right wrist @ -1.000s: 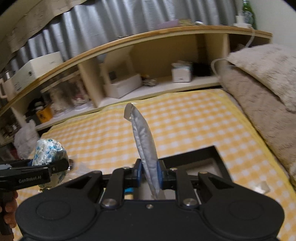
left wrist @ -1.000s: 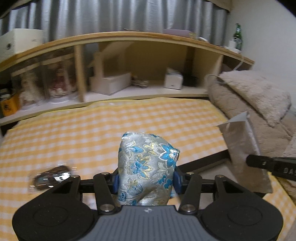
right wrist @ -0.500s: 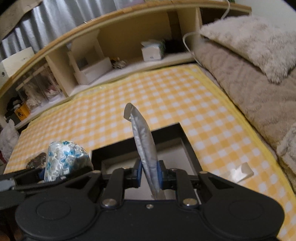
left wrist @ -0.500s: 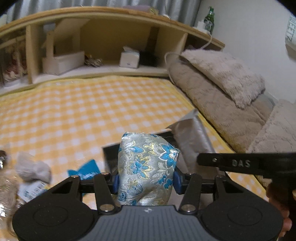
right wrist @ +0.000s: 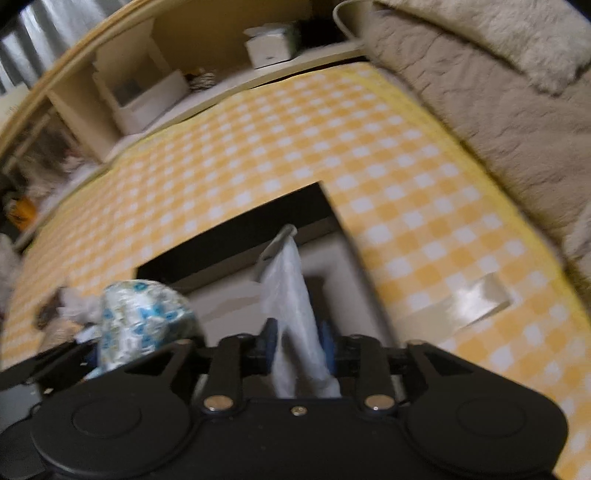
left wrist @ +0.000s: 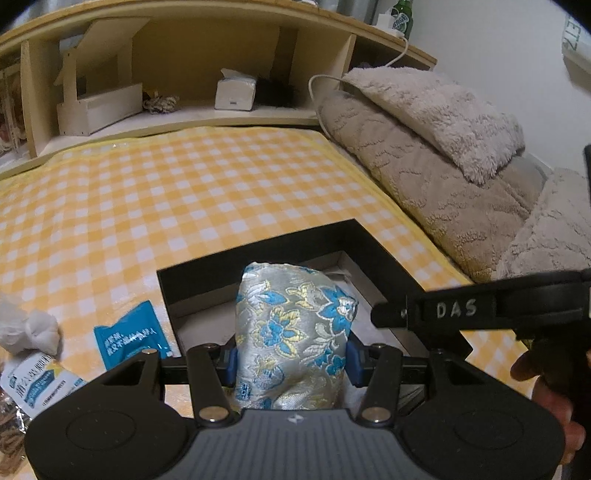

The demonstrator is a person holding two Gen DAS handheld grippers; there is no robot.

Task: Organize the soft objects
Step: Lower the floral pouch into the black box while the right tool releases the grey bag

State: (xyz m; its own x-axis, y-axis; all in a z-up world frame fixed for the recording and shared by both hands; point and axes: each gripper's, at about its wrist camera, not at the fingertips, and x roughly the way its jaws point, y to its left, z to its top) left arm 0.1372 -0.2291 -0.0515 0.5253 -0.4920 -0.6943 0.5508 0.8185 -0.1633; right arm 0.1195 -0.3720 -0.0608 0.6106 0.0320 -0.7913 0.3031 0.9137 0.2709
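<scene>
Left gripper clamps the brocade pouch above the black box; right gripper pinches a silver packet there too.

The brocade pouch is woven cloth with a silvery sheen, its blue and gold flowers slightly raised. The left tool is matt black plastic with bright metal screw heads and blue rubbery pads. The black box looks like matt card with a pale paper lining. The checked cloth is flat, smooth fabric. The blankets are rough, fluffy pile. The blue sachet is glossy film. The shelf is light, matt wood. In the blurred right wrist view, the packet in the right tool seems a pale, smooth foil or plastic.
</scene>
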